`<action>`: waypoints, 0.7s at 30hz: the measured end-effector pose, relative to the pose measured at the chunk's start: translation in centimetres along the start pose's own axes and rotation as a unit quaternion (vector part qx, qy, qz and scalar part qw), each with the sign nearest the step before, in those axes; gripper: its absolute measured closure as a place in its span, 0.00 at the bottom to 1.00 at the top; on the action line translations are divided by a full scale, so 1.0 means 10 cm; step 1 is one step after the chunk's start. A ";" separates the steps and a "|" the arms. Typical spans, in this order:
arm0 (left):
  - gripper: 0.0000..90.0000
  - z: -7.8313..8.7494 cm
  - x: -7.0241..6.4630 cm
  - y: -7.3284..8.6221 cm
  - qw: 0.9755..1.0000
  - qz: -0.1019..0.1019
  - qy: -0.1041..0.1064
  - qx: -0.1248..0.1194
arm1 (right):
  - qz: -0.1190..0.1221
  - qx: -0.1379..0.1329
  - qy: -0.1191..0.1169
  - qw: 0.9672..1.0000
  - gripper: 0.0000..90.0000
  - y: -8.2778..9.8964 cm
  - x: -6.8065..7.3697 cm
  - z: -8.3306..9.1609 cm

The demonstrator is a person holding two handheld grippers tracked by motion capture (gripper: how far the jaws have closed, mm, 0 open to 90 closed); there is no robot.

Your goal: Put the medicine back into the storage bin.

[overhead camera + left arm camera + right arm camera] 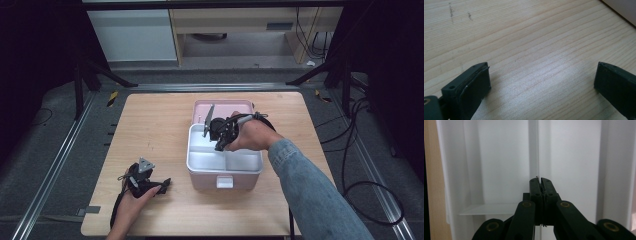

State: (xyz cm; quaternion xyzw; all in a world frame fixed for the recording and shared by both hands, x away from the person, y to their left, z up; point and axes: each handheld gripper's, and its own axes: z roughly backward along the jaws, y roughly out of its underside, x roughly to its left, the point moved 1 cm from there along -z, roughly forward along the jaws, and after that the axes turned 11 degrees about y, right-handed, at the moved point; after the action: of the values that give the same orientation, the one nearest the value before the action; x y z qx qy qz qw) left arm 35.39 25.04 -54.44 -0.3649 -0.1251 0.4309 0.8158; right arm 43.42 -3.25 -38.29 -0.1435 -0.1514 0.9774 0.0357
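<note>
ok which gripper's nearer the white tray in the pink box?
Right. The right gripper is down inside the white tray, jaws shut on its thin centre divider. The left gripper rests apart on the table.

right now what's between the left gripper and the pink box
Only bare wooden table lies between the left gripper and the pink box, as the high view shows.
</note>
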 end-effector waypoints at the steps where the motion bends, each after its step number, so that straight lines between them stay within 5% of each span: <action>1: 0.00 0.00 0.00 0.00 1.000 0.000 0.000 0.000 | -0.003 -0.002 0.000 1.000 0.98 0.00 0.00 -0.01; 6: 0.00 0.00 0.00 0.00 1.000 -0.002 0.004 0.002 | -0.034 -0.032 0.008 0.999 0.73 0.07 -0.01 0.02; 10: 0.01 0.00 -0.02 -0.03 1.000 -0.007 0.004 0.005 | -0.087 -0.080 0.028 0.993 0.60 0.21 -0.05 0.12; 14: 0.02 0.02 -0.06 -0.14 1.000 -0.019 -0.001 0.002 | -0.147 -0.110 0.074 0.980 0.49 0.39 -0.11 0.19; 21: 0.03 0.03 0.06 -0.59 0.999 -0.028 -0.016 -0.002 | -0.240 -0.117 0.151 0.952 0.43 0.70 -0.22 0.16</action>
State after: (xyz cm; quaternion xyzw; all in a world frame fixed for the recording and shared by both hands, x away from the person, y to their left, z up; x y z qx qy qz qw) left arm 39.16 23.53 -50.13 -0.3557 -0.1490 0.4137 0.8247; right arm 44.84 -10.63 -38.35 -0.2520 -0.2872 0.8823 0.2749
